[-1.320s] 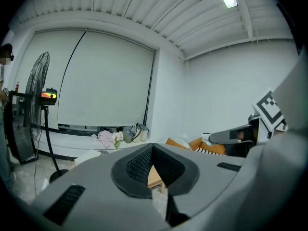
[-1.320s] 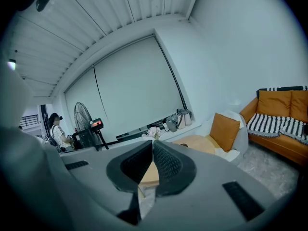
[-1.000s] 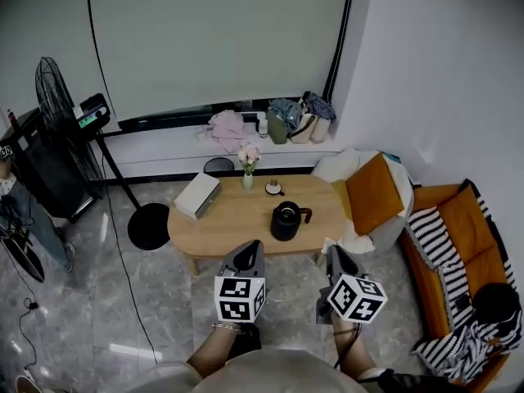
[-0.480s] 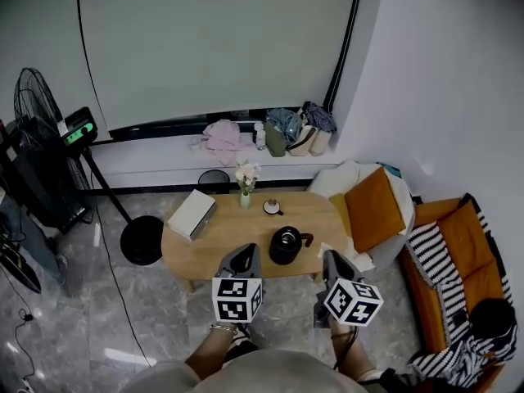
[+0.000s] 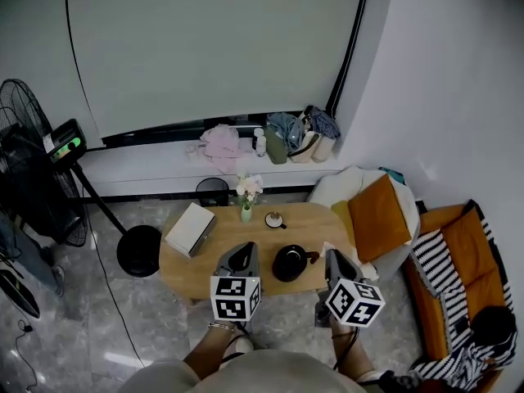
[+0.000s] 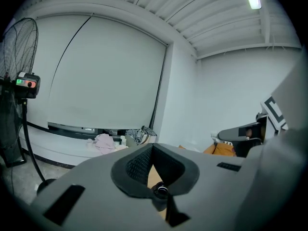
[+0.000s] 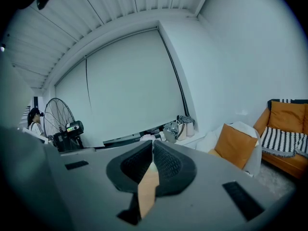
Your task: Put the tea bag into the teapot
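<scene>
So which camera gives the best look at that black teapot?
The head view: the whole teapot sits on the wooden table. The left gripper view shows only a dark round bit low down, perhaps the pot; the right gripper view shows none of it.

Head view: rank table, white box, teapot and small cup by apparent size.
1. table
2. white box
3. teapot, close to the box and only slightly smaller
4. small cup
All sit on the one table, so nearness barely skews this.

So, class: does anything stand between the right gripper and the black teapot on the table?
Nothing visible does. The teapot sits just left of the right gripper; the vase, cup and box lie farther back.
</scene>
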